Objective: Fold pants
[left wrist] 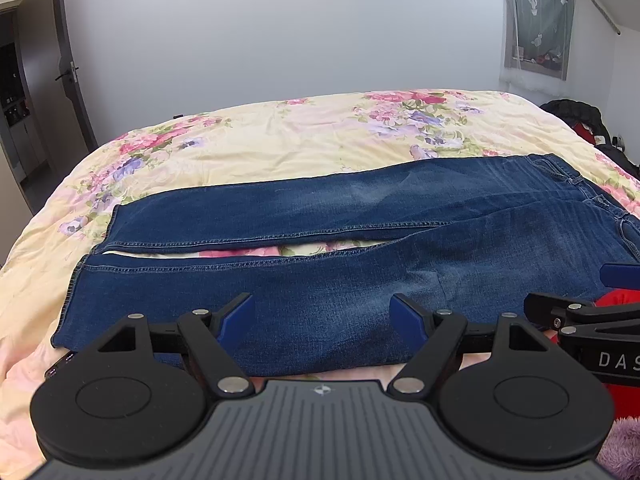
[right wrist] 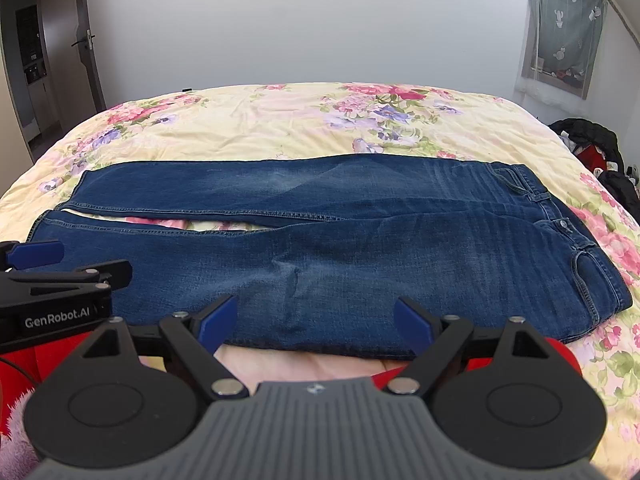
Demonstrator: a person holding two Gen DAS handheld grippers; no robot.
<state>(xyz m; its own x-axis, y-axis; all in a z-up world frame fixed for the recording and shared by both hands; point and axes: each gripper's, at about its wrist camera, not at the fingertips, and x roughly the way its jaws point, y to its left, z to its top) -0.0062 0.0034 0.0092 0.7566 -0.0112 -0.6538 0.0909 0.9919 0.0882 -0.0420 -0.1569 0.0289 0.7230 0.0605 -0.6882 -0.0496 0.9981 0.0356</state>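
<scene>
Nearest our lenses, both grippers hang over the near edge of the bed: our left gripper (left wrist: 322, 316) has its blue pads spread wide with nothing between them, and our right gripper (right wrist: 316, 318) is spread just the same. Each one also shows at the side of the other's view, so we hold them close together.

Beyond the pads, the jeans (right wrist: 320, 240) lie flat across the middle of the frame on the floral bedspread (right wrist: 260, 128), waistband at the right, leg hems at the left. Between the two legs a narrow wedge of bedspread shows, widening toward the hems. Their near edge runs just ahead of our fingertips, with a thin strip of pink cover below it.

Above the jeans, the upper half of the bedspread lies bare up to the wall. Dark clothing (right wrist: 592, 140) is heaped off the bed's right edge.
</scene>
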